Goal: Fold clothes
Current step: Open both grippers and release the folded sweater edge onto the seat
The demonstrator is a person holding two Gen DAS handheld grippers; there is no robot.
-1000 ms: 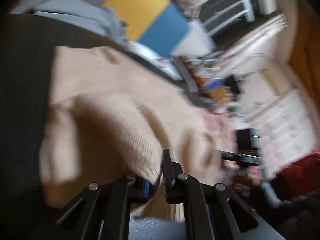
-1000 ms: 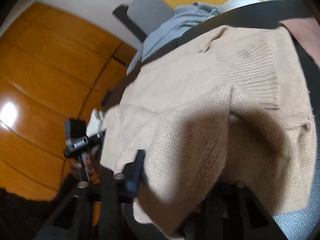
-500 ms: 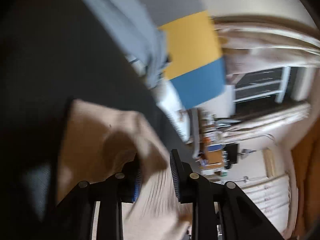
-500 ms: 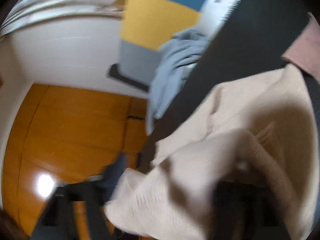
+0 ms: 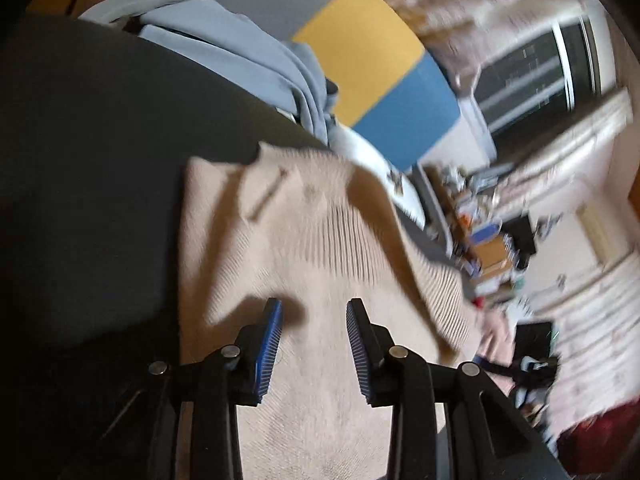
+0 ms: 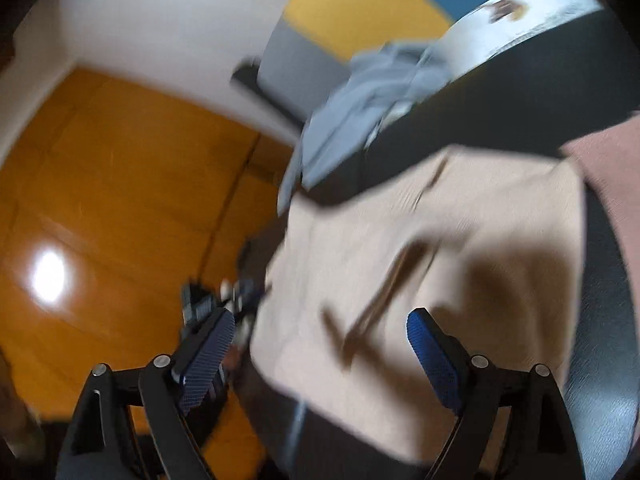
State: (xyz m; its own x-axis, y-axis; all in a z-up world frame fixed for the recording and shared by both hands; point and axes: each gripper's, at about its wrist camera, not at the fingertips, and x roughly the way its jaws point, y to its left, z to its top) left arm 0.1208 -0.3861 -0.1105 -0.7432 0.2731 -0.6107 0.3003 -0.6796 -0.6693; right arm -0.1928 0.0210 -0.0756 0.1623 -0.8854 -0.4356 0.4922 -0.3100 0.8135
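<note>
A beige knitted sweater (image 5: 320, 248) lies folded over on a dark surface (image 5: 88, 152). My left gripper (image 5: 314, 320) is open and empty, just above the sweater's near part. In the right wrist view the same sweater (image 6: 460, 240) lies flat, with my right gripper (image 6: 320, 336) open wide and empty over its near edge. The left gripper (image 6: 216, 304) shows at the sweater's left side, and the right gripper (image 5: 528, 360) shows at the far right in the left wrist view. Both views are blurred.
A pale blue garment (image 5: 248, 56) lies bunched at the far edge of the dark surface (image 6: 520, 92). A pink cloth (image 6: 608, 184) lies right of the sweater. A yellow and blue panel (image 5: 380, 76) stands behind. A cluttered shelf (image 5: 480, 240) stands right; orange wood panelling (image 6: 120, 200) stands left.
Both grippers were shut on the sweater's edge and carried it over. They have now opened and let it go, and the sweater lies folded flat.
</note>
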